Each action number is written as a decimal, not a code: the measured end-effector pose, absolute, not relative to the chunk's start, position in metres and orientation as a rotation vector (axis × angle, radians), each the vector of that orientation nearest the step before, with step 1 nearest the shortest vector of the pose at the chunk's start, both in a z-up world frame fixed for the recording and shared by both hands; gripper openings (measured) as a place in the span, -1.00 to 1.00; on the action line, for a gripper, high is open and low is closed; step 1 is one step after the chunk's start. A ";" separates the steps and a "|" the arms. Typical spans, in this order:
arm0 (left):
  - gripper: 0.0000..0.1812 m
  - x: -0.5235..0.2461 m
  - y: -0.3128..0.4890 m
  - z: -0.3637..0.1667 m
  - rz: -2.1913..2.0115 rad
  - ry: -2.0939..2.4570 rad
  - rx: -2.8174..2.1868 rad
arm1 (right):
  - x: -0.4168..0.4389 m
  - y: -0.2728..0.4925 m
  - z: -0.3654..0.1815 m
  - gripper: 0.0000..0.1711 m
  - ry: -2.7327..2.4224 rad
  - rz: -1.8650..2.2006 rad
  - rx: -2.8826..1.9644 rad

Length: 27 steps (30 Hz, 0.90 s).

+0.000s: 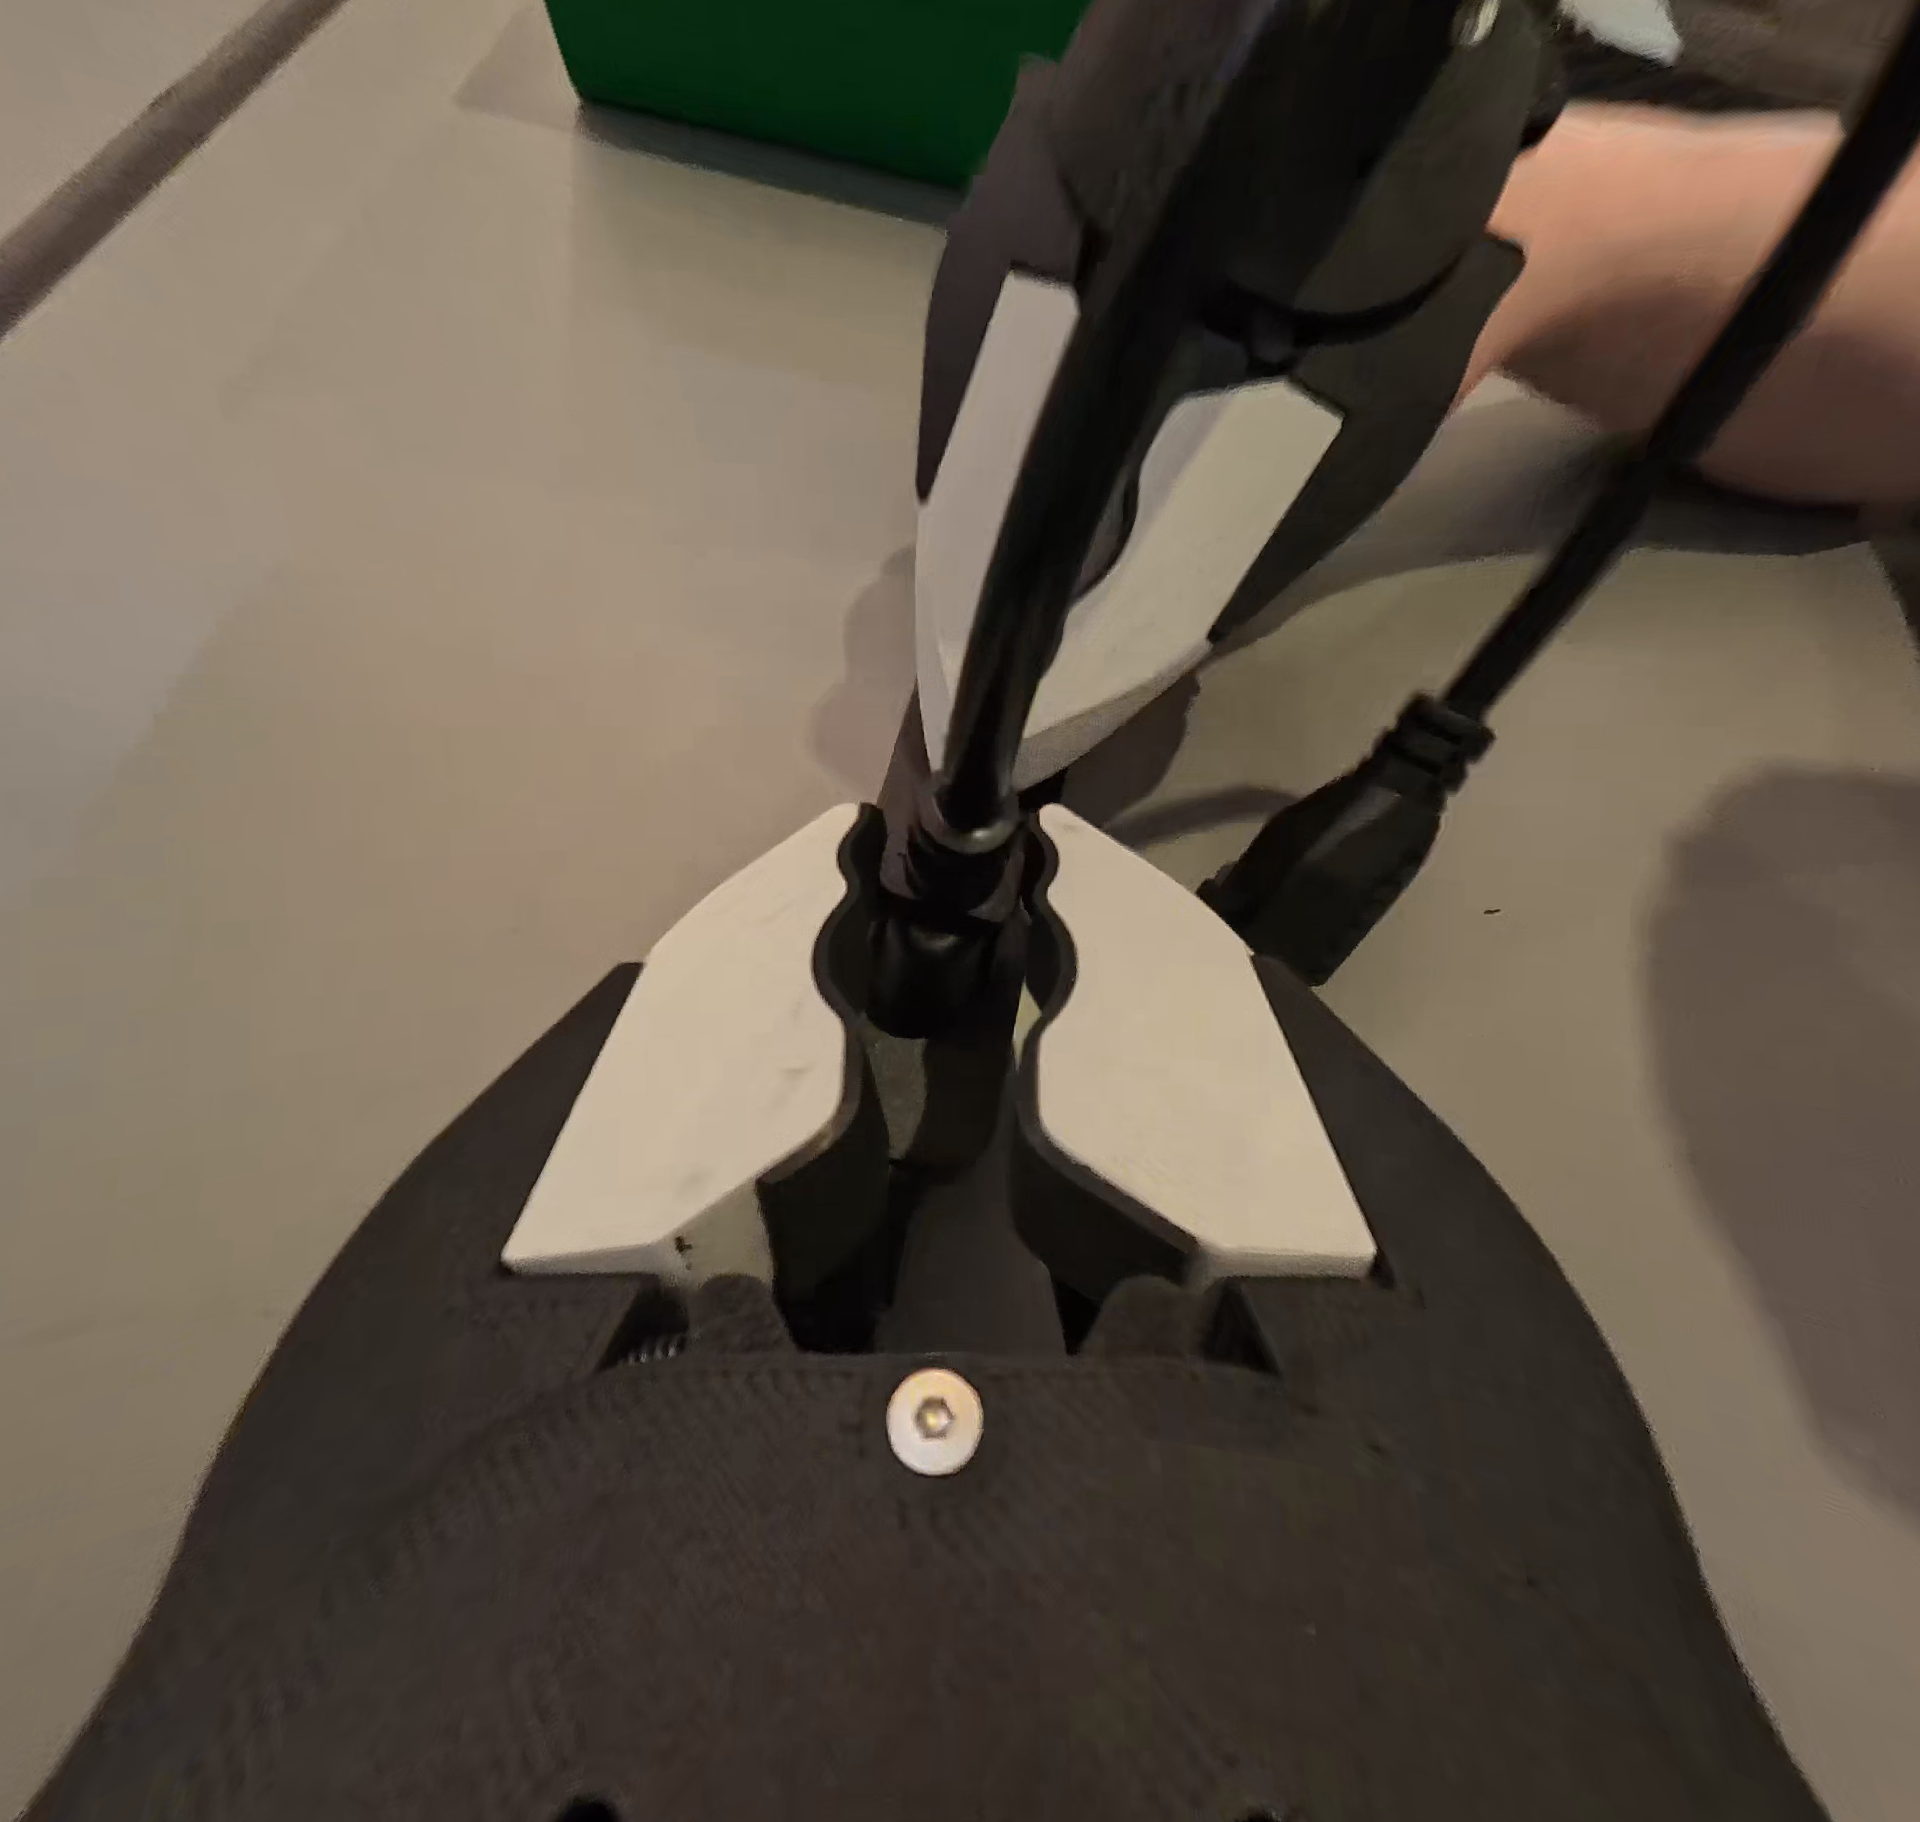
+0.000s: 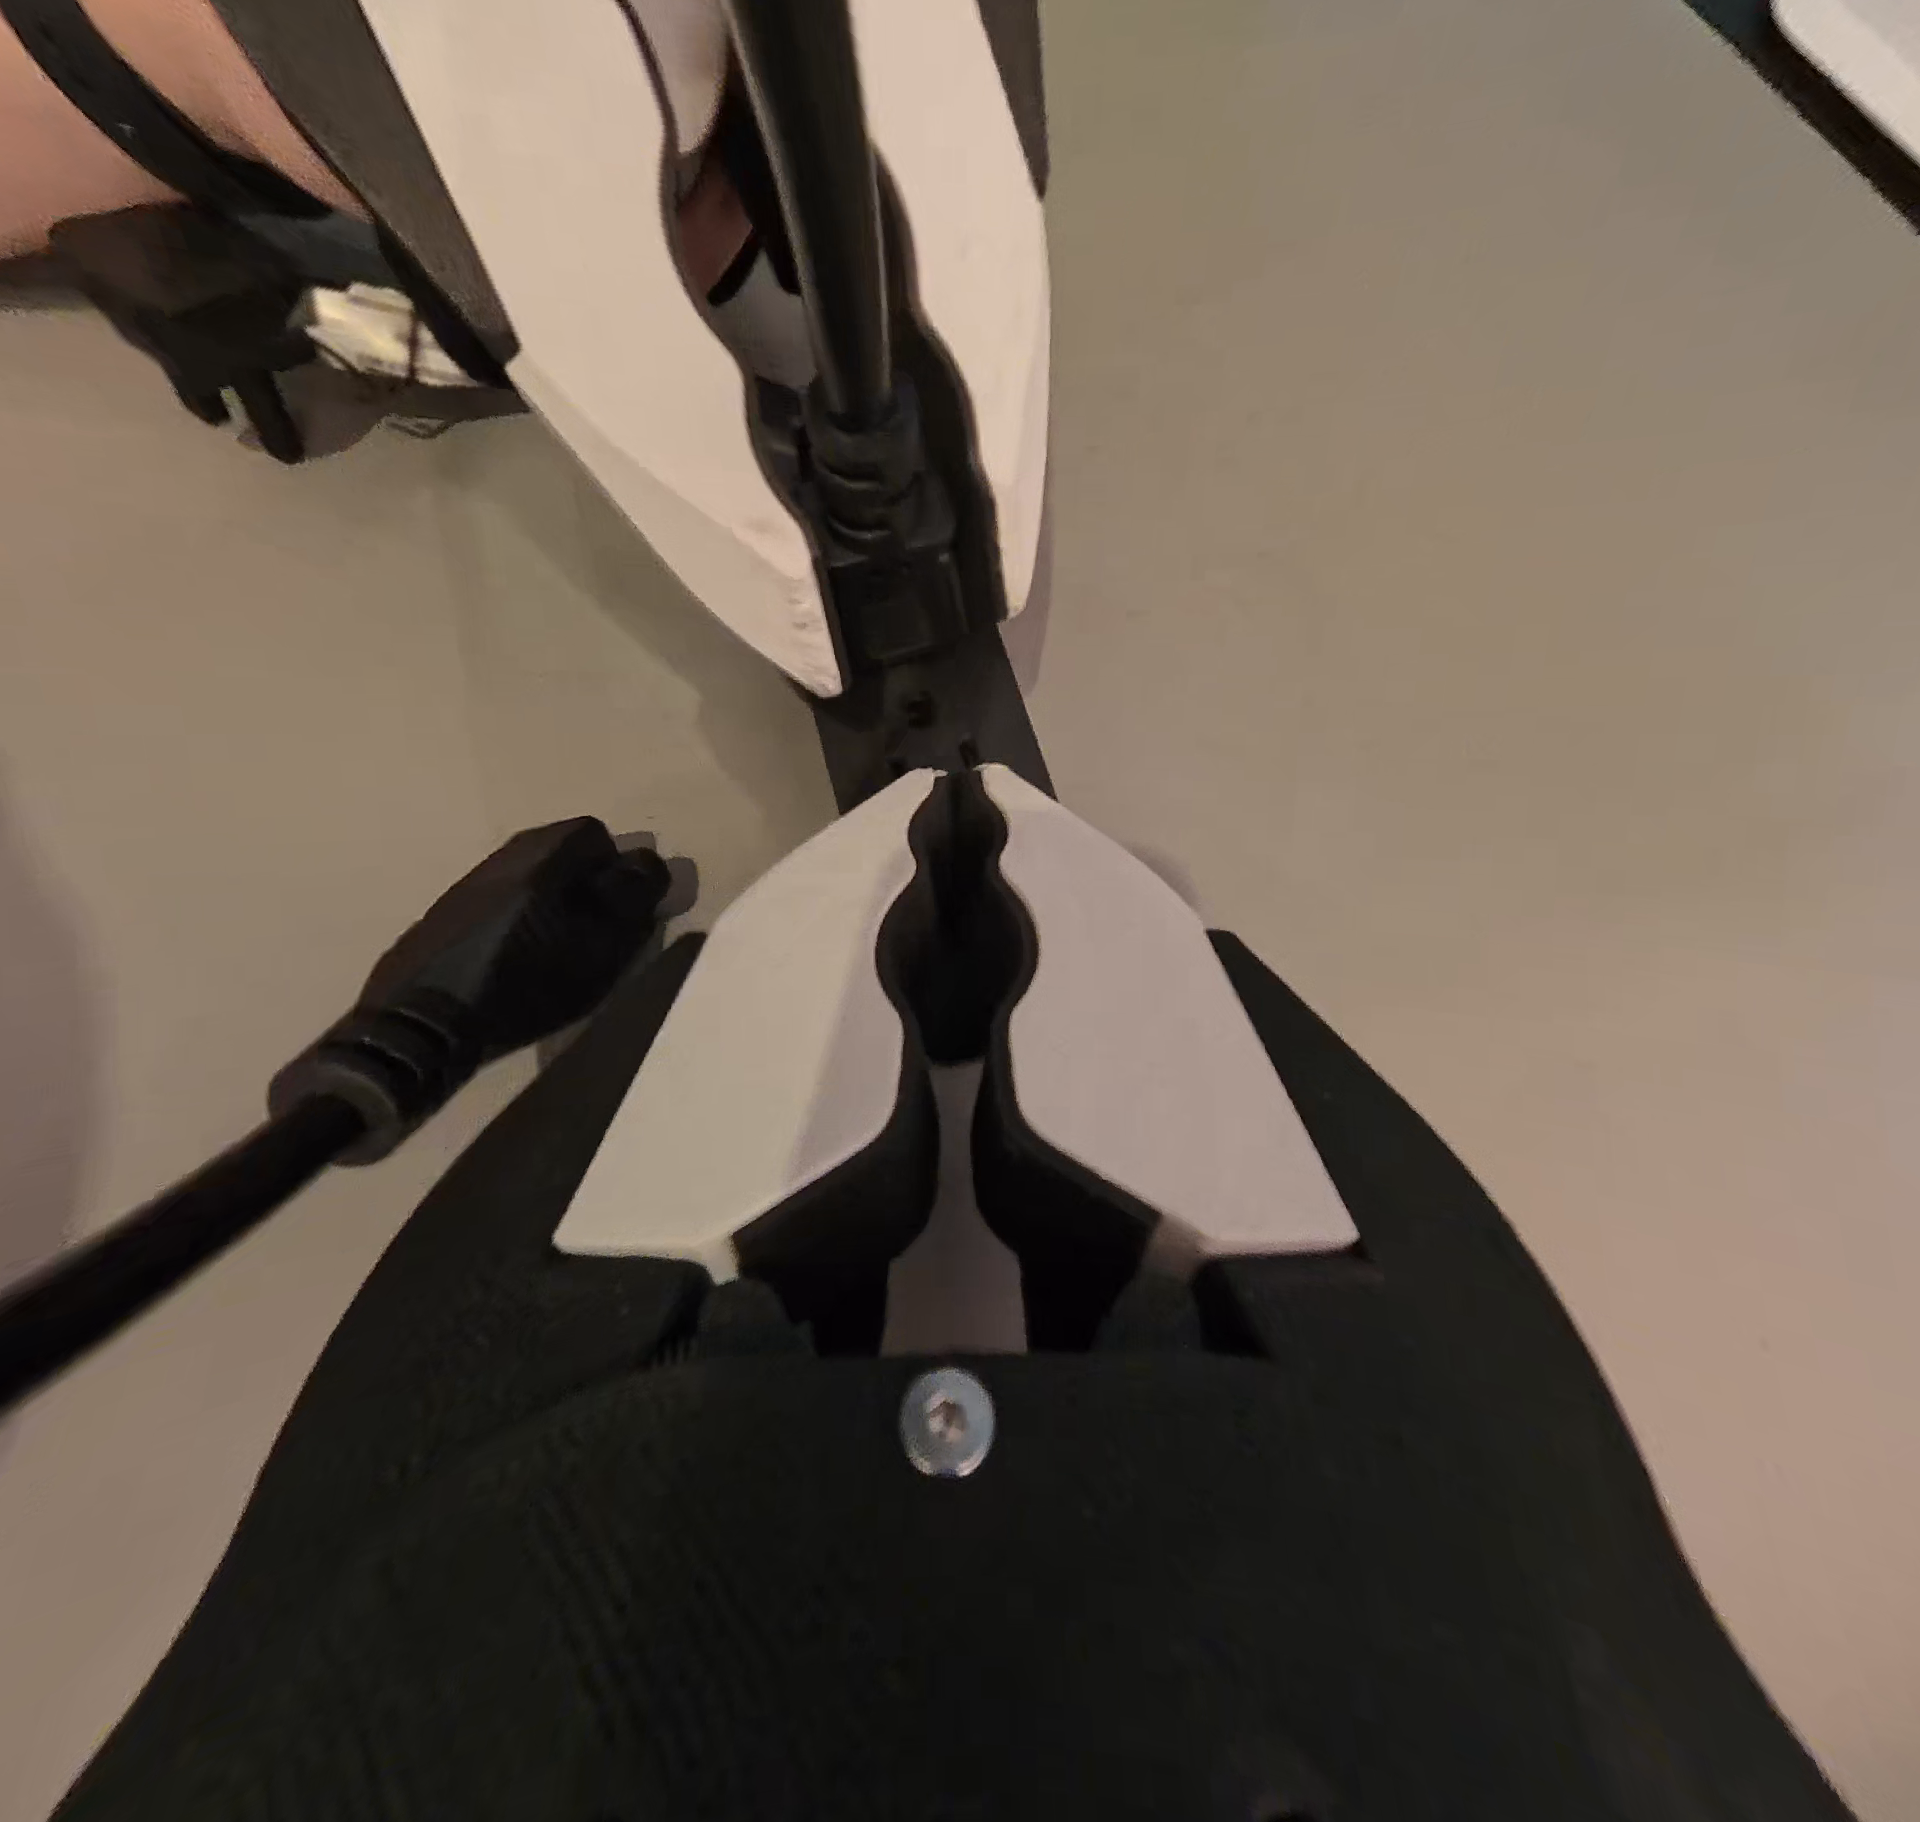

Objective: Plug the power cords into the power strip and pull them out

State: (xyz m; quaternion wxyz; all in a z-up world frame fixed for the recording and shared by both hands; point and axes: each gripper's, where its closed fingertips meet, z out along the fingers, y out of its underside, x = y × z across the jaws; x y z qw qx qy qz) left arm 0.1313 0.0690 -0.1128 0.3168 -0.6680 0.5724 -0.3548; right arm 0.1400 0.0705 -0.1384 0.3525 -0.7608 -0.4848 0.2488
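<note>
My left gripper (image 1: 940,822) is shut on a black plug (image 1: 925,951), whose cord (image 1: 1049,525) rises away from it. In the right wrist view this gripper (image 2: 914,640) comes down from above and holds the plug (image 2: 894,577) against the narrow black power strip (image 2: 925,723). I cannot tell how deep the plug sits. My right gripper (image 2: 951,780) is shut on the near end of the strip. It also shows in the left wrist view (image 1: 997,754), just behind the held plug. A second black plug (image 2: 499,941) lies loose on the table beside it, also in the left wrist view (image 1: 1340,837).
A green box (image 1: 810,16) stands at the far side of the grey table (image 1: 416,525). A person's forearm (image 1: 1662,318) rests at the right. Another dark plug (image 2: 239,359) lies by a small white part at far left. A white object (image 2: 1860,37) sits top right. Both grippers' tips are close together, under 4 cm apart. From either gripper's tips it is about 35 centimeters to the white object (image 2: 1860,37).
</note>
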 end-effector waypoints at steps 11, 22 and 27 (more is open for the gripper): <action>-0.73 0.120 0.068 -0.113 -1.047 1.432 -1.726 | 0.134 0.069 -0.139 -0.88 -1.261 0.667 -1.969; -0.75 0.124 0.069 -0.114 -0.830 1.527 -1.756 | 0.134 0.071 -0.139 -0.88 -1.256 0.649 -1.961; -0.75 0.124 0.070 -0.113 -0.934 1.492 -1.748 | 0.135 0.072 -0.139 -0.88 -1.253 0.641 -1.963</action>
